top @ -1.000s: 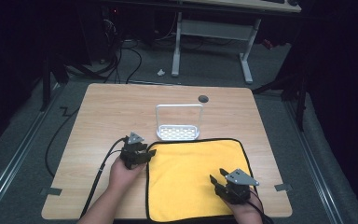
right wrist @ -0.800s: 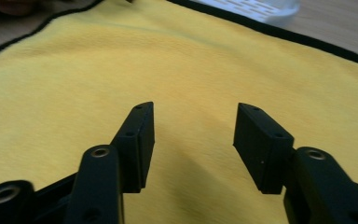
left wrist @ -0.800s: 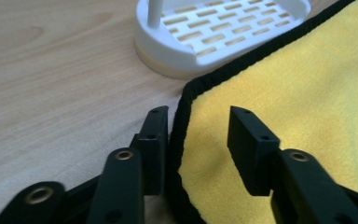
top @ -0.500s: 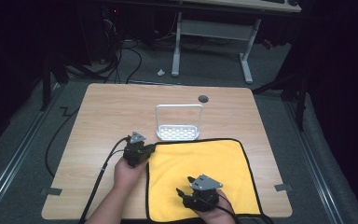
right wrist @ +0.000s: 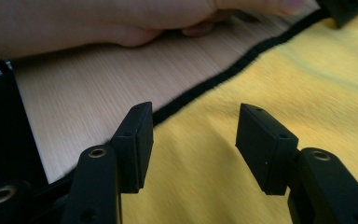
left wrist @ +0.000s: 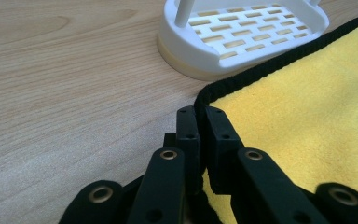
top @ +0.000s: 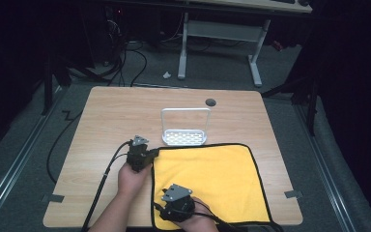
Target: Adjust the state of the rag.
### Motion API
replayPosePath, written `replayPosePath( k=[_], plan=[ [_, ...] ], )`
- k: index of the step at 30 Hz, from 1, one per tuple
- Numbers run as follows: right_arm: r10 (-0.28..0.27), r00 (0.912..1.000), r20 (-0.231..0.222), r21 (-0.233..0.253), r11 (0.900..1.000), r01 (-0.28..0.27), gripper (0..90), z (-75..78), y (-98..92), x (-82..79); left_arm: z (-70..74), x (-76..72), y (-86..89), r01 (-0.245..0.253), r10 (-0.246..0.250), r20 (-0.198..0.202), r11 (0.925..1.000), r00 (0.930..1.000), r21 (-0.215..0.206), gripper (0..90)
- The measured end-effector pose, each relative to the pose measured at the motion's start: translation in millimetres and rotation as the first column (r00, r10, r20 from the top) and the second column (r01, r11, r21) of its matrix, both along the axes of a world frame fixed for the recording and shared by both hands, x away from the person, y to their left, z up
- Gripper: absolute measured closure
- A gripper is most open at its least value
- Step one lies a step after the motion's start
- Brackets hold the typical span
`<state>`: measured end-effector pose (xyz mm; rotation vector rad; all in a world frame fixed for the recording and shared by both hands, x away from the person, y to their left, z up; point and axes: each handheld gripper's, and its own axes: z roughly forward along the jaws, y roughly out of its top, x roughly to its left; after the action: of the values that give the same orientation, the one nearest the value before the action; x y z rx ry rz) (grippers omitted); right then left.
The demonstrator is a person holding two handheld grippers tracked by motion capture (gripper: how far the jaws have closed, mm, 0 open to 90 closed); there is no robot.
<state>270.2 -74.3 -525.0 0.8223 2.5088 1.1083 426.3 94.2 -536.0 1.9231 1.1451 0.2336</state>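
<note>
Table (top: pixel 106 121) brightly lit, surroundings dark (right gripper view slightly blurred).

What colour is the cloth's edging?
Black, around the yellow cloth; clearest in the left gripper view.

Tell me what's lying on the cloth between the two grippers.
Nothing. In the high view, the stretch of yellow cloth between the left gripper, clamped on its far-left corner, and the open right gripper near its left edge is bare fabric.

The cloth (top: pixel 212 179) is bright yellow with a black hem; the slotted soap dish (top: pixel 185 137) is white, the table (top: pixel 121 116) pale wood-grain (both grippers' jaws black)
</note>
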Motion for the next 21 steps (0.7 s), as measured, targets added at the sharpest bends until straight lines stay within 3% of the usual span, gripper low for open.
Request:
replayPosePath(
  k=[6, 12, 21],
  plan=[
    [0.013, 0.9996, -0.026, -0.006, 1.0, -0.013, 45.1, -3.8, 14.8, 0.5, 0.0, -0.2, 0.0, 0.004, -0.004, -0.001, 1.0, 1.0, -0.001, 84.3],
    [0.015, 0.9993, -0.034, -0.023, 1.0, -0.015, 45.7, -5.1, 12.8, -1.2, 0.0, -0.3, 0.1, 0.006, -0.006, -0.004, 1.0, 1.0, 0.0, 84.1],
    [-0.005, 0.9999, 0.012, -0.037, 0.999, 0.006, 64.8, -6.4, 9.4, -6.4, -0.3, -0.5, -0.1, 0.007, -0.007, -0.011, 1.0, 0.9999, 0.004, 83.7]
  ],
)
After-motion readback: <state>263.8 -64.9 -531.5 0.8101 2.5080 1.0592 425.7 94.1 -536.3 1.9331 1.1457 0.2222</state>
